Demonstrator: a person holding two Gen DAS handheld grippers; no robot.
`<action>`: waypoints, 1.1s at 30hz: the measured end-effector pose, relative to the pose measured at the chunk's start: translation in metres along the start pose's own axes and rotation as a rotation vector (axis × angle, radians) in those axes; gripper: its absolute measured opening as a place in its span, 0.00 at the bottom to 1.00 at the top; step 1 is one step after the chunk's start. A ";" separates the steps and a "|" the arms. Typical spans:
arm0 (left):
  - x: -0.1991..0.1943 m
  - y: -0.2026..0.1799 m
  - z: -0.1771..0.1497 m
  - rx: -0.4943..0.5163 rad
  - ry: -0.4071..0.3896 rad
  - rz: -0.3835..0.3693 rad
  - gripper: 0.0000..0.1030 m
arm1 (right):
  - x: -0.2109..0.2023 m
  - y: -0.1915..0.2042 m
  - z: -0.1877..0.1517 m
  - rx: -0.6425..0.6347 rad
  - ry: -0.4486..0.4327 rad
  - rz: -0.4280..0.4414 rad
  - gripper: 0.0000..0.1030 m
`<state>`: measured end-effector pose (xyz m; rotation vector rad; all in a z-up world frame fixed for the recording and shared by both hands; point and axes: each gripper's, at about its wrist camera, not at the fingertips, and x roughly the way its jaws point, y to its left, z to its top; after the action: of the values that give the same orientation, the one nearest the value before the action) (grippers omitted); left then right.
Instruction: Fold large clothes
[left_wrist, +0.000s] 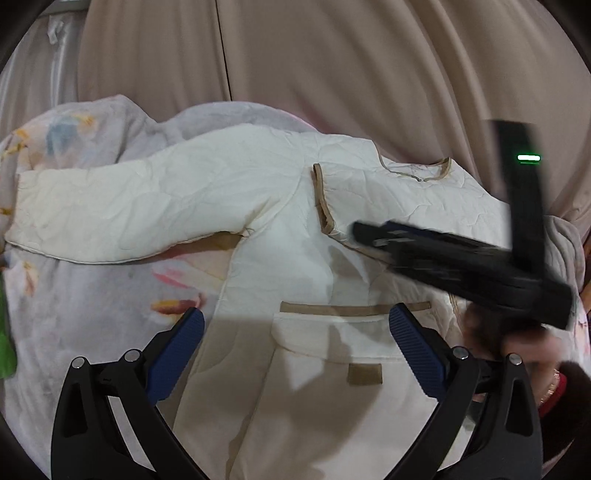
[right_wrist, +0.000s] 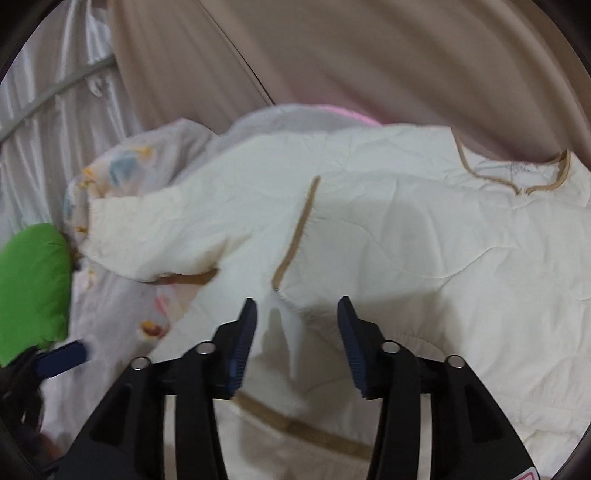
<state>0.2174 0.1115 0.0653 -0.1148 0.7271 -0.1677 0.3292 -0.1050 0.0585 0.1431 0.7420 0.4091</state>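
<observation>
A big cream quilted jacket with tan trim (left_wrist: 280, 206) lies spread out flat on a pale blanket with flower prints (left_wrist: 92, 295), which looks like it covers a bed, with beige curtains (left_wrist: 332, 55) hanging at the far side. I think the jacket lies flat like this so its parts can be folded over one at a time. One long sleeve (left_wrist: 110, 214) sticks out to the left, and the round neck hole (left_wrist: 417, 170) is at the far right. The front flap with the tan edge (left_wrist: 321, 199) looks already turned over the middle. The left gripper (left_wrist: 295, 350) hangs over the near part of the jacket with its jaws wide open and nothing in them. The right gripper (right_wrist: 295, 343) is over the middle of the jacket, with its jaws partly open; a small peak of cream cloth (right_wrist: 284, 325) stands up between them, but the pads do not seem to press on it, so I think it is not held. A green soft thing (right_wrist: 29, 288) sits at the far left edge of the bed. The only thing that could hold anything is the jacket's front pocket with a tan patch (left_wrist: 354, 369). It looks flat, and I cannot see inside it.
</observation>
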 end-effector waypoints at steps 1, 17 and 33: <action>0.005 0.000 0.004 -0.008 0.012 -0.012 0.95 | -0.023 -0.010 -0.004 -0.002 -0.035 -0.009 0.51; 0.136 -0.037 0.068 -0.062 0.146 -0.121 0.51 | -0.184 -0.231 -0.131 0.528 -0.113 -0.358 0.61; 0.148 -0.010 0.086 -0.024 0.055 0.006 0.08 | -0.135 -0.247 -0.113 0.496 -0.035 -0.347 0.06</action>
<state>0.3824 0.0769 0.0349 -0.1314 0.7847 -0.1564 0.2397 -0.3871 -0.0063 0.4784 0.8051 -0.1145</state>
